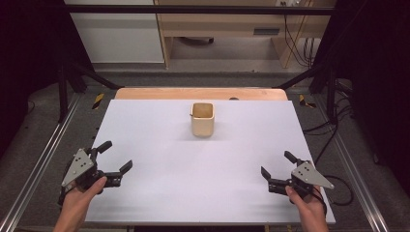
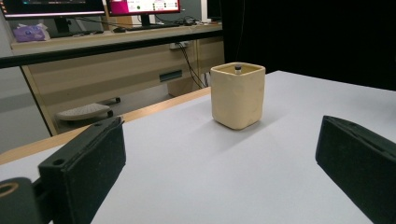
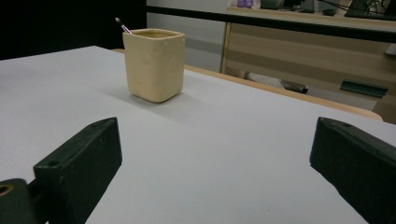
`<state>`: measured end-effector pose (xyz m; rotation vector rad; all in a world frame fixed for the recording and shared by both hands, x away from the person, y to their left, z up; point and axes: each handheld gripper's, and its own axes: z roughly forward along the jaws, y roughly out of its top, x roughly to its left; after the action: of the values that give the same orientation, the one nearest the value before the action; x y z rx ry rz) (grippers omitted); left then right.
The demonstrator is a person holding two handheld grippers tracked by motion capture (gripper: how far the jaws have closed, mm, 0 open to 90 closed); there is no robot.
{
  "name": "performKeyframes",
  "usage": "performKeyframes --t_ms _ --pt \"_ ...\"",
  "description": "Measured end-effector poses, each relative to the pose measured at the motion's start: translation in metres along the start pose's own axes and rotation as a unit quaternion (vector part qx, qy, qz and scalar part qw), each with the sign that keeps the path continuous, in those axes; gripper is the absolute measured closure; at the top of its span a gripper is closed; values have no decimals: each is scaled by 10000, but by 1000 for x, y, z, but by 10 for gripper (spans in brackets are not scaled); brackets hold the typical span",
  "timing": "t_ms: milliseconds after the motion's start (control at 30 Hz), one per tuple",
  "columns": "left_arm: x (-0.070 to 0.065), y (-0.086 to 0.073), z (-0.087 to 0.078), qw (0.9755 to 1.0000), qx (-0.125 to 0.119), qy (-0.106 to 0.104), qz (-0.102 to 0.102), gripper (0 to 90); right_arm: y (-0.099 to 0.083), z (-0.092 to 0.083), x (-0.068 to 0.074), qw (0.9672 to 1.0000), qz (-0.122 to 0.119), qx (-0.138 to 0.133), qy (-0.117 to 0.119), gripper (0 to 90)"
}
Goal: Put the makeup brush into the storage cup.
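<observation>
White table is taking up most of the high view. Cream square cup is standing upright near the far edge, centred, well apart from both grippers. It's looking like ceramic: prob. rigid, fairly heavy, smooth, breakable; grip across flat opposite walls below the rim. Left gripper and right gripper are resting w/ jaws spread, empty. Thin pen-like tip is poking out of the cup.

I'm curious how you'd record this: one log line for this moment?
left gripper: open, idle | right gripper: open, idle | cream cup: upright, untouched, pen tip inside
</observation>
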<state>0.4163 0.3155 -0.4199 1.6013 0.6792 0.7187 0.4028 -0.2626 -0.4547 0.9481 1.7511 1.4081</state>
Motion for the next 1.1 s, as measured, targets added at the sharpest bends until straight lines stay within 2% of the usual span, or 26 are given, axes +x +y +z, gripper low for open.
performKeyframes --t_ms 200,300,667,933,1100 --pt "2 -6 -5 9999 -62 117 -52 15 -4 2 -2 10000 42 -10 8 24" --pt "2 -8 -7 9996 -161 157 -152 15 -5 1 -3 10000 58 -2 3 23" --pt "-4 -21 -4 9994 -176 248 -174 16 -9 0 -5 10000 63 -29 17 22" --pt "-12 -30 -3 9996 -172 215 -92 18 -12 1 -4 10000 62 -6 57 23" --pt "-16 -30 -3 9997 -113 188 52 18 -14 2 -3 9999 64 3 77 23"
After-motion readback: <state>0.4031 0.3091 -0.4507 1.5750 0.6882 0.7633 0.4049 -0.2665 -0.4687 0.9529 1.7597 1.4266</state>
